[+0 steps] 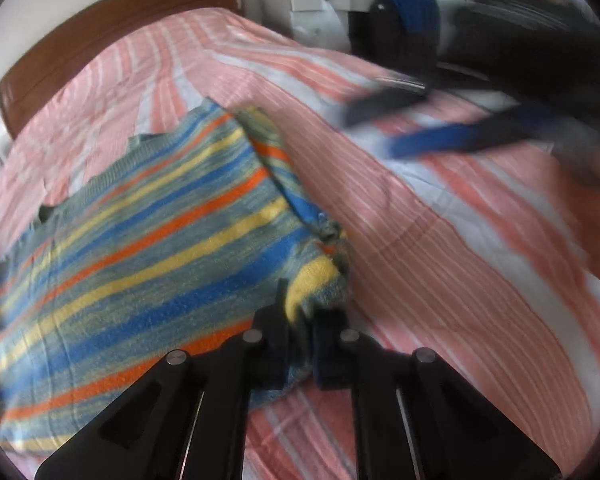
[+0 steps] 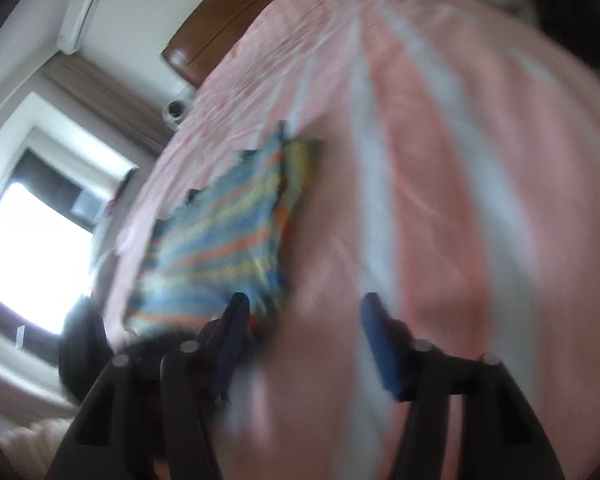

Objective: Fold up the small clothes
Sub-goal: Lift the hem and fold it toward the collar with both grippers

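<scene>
Knitted and striped, the sweater [image 1: 132, 236] lies spread on the bed [image 1: 440, 240], its bands running blue, orange, yellow and a muted grey-green. It looks soft and a little fuzzy, with a ribbed grey-green edge along its far side. One part is folded over along its right side, making a thicker ridge that runs from the far corner down toward the near one. That near corner is bunched into a yellow and grey-green lump.

In the left wrist view, the left gripper [image 1: 304, 312] has its jaws drawn almost together on that bunched corner, and yellow knit bulges out just above the pads. Most of the sweater stretches away ahead and to the left of this gripper, while bare sheet lies to its right. The sheet is pink with white and pale stripes.

Far ahead and to the right of the left gripper, the right gripper [image 1: 400, 128] shows as two blurred dark fingers with blue pads, held apart above the sheet.

The right wrist view is heavily smeared. There the right gripper [image 2: 304, 320] has its jaws standing well apart with only striped sheet between them. The sweater [image 2: 220, 240] lies ahead and to the left of it, its near edge just behind the left finger [image 2: 236, 320]; whether that finger touches the knit cannot be told. A brown headboard [image 1: 112, 28] stands at the far end of the bed.
</scene>
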Action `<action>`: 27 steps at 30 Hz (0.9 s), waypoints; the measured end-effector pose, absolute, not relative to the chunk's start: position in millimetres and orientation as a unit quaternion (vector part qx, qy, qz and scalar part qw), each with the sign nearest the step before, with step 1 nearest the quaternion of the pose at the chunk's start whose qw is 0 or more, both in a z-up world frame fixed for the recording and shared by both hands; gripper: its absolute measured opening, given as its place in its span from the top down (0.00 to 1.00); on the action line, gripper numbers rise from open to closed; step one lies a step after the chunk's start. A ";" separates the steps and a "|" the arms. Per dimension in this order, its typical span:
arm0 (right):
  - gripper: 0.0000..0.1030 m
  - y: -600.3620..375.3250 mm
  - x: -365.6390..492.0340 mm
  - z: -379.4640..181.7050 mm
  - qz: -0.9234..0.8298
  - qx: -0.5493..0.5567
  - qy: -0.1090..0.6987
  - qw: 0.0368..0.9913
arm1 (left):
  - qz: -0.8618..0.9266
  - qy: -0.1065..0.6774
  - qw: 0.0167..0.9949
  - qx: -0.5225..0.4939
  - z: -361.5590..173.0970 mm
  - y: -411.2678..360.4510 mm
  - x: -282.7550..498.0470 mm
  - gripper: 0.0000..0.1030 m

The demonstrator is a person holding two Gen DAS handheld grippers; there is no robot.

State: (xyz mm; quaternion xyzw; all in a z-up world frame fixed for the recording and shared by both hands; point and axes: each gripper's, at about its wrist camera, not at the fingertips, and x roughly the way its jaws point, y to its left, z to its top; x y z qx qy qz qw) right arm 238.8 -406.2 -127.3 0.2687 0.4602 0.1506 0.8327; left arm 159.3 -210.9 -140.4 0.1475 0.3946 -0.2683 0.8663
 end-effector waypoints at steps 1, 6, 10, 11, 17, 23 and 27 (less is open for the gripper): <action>0.42 -401.2 260.0 -130.4 0.161 0.274 0.465 0.827 | -0.270 0.396 0.866 0.140 -140.1 -208.3 160.2 0.94; 0.80 -364.8 370.3 -170.1 0.177 0.315 0.520 0.774 | -0.274 0.392 0.873 0.101 -131.3 -193.9 160.2 0.96; 0.90 -331.0 375.7 -146.7 0.158 0.278 0.492 0.810 | -0.248 0.393 0.885 -0.022 -101.1 -113.6 159.4 0.96; 0.90 -317.6 370.8 -132.2 0.174 0.270 0.478 0.818 | -0.240 0.394 0.886 -0.046 -96.3 -93.3 159.7 0.96; 0.90 -195.8 374.4 -74.2 0.265 0.216 0.453 0.823 | -0.151 0.404 0.894 -0.117 -88.0 31.9 156.3 0.96; 0.84 -58.7 397.4 -97.3 0.288 0.155 0.491 0.808 | -0.049 0.444 0.888 -0.112 -115.8 94.2 162.0 0.73; 0.65 -44.3 390.7 -115.4 0.282 0.210 0.498 0.792 | -0.038 0.441 0.889 -0.115 -115.6 118.8 147.6 0.51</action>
